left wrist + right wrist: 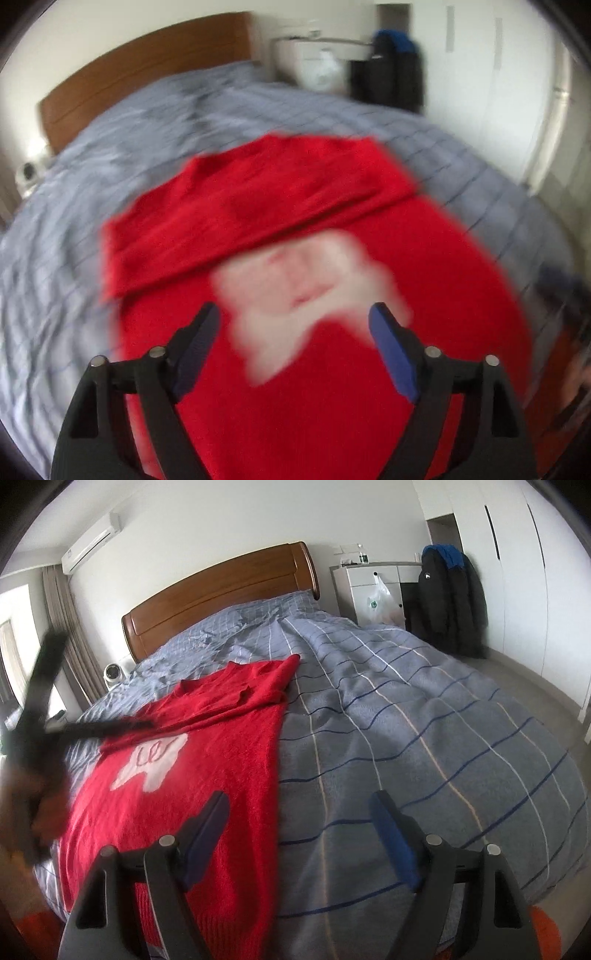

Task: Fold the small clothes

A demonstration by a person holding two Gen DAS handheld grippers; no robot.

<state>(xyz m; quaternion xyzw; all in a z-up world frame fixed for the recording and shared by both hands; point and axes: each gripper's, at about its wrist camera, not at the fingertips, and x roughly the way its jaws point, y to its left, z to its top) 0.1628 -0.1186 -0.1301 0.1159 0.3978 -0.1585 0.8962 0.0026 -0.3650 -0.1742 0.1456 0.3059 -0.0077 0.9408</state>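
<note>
A red knitted sweater [332, 406] with a white motif [303, 291] lies flat on the bed; its sleeves are folded across the upper part [258, 206]. My left gripper [293, 314] is open and empty, hovering just above the sweater's middle; this view is motion-blurred. In the right wrist view the sweater [207, 775] lies at the left with its right edge straight. My right gripper [299, 801] is open and empty, above the sweater's right edge and the bedcover. The left gripper [147, 723] shows blurred at the far left over the folded sleeves.
The bed has a grey-blue checked duvet [424, 738] and a wooden headboard [221, 590]. A white cabinet [369, 587] with a plastic bag, a dark coat [450, 602] and white wardrobes [517, 572] stand at the right. A small white fan [112, 674] sits left of the bed.
</note>
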